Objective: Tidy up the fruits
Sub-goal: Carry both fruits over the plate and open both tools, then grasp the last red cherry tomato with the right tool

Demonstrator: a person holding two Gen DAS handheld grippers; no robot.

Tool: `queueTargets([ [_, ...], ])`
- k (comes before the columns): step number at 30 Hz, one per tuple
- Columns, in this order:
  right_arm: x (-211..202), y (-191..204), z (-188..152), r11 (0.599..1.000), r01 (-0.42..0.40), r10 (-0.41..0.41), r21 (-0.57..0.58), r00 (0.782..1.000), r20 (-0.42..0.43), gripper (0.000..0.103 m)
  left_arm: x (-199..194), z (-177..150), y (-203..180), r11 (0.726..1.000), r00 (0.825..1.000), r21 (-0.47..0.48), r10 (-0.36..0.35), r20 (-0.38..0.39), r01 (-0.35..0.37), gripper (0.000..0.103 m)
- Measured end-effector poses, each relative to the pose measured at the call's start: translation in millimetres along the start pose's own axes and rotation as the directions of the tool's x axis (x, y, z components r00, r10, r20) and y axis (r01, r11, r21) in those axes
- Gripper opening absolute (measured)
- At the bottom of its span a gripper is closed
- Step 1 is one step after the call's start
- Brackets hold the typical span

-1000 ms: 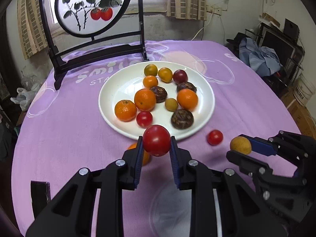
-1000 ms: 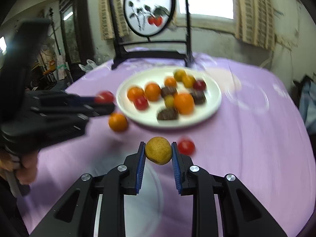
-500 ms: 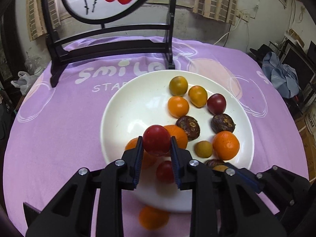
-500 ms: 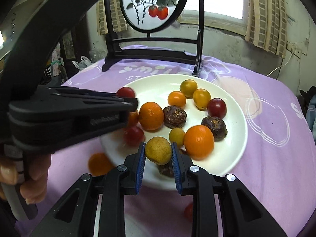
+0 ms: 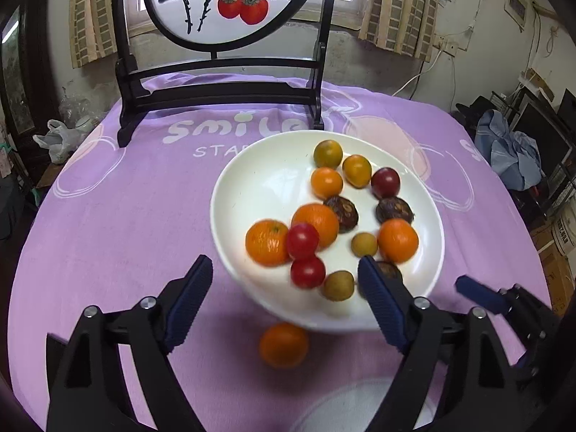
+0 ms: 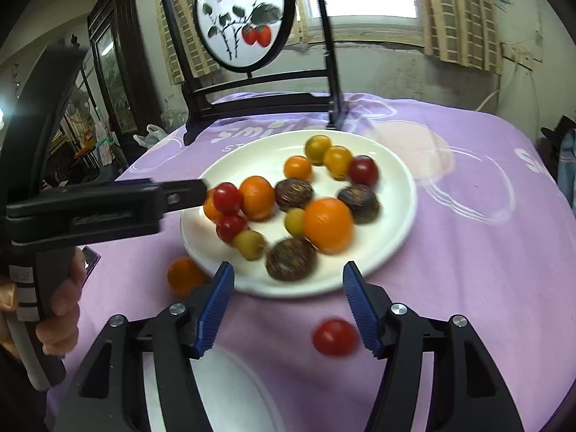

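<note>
Fruits lie mostly on the white plate (image 5: 252,180), which sits on a surface covered by a purple cloth (image 5: 108,223), in front of a black-framed round screen painted with persimmons (image 5: 230,3). On the plate are several oranges, among them one at the near left (image 5: 267,242) and one at the right (image 5: 397,240), small yellow and orange tomatoes at the far side, a dark red one (image 5: 385,182), brown water chestnuts (image 5: 343,209), and two red cherry tomatoes (image 5: 302,240) touching each other by the near-left orange. A small yellow-green fruit (image 5: 338,285) lies near the plate's near rim, just beside the lower red tomato.

The left tool (image 5: 284,280) has just been opening; its jaws stand wide apart above the plate's near edge with nothing pressed between the pads. The right tool (image 6: 288,288) has likewise just been opening; its blue pads stand apart and grip nothing, with a brown chestnut (image 6: 291,259) on the plate ahead of the gap. A hand (image 6: 54,309) grips the left tool's handle in the right wrist view.

Off the plate, an orange (image 5: 283,345) rests on the cloth just beside the near rim, and a red cherry tomato (image 6: 334,336) lies on the cloth close to the right tool's right finger.
</note>
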State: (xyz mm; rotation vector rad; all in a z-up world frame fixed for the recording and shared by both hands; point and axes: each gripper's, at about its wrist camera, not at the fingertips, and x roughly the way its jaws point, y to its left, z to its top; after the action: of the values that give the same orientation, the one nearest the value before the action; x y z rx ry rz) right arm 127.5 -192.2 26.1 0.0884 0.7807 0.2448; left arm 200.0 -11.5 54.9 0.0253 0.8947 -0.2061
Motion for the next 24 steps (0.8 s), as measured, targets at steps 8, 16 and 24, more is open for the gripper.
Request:
queueTargets([
  [8,-22,-13,-45,0.999,0.044,-0.045,-0.023,0.998,-0.047,0.07,-43,-70,1,0.999,0.999,-0.006,0.033,0.004,-0.033,0.094],
  [16,-16,-6,-76,0.995,0.083,-0.09,-0.057,0.988,-0.126,0.071,-42,-117,-4,0.999,0.999,0.034,0.028,-0.035,-0.027,0.095],
  [24,2,-3,-75,0.988,0.146,-0.153,-0.059,0.975,-0.159,0.071,-21,-126,8,1.0,0.995,-0.009,-0.021,-0.099,0.02,0.095],
])
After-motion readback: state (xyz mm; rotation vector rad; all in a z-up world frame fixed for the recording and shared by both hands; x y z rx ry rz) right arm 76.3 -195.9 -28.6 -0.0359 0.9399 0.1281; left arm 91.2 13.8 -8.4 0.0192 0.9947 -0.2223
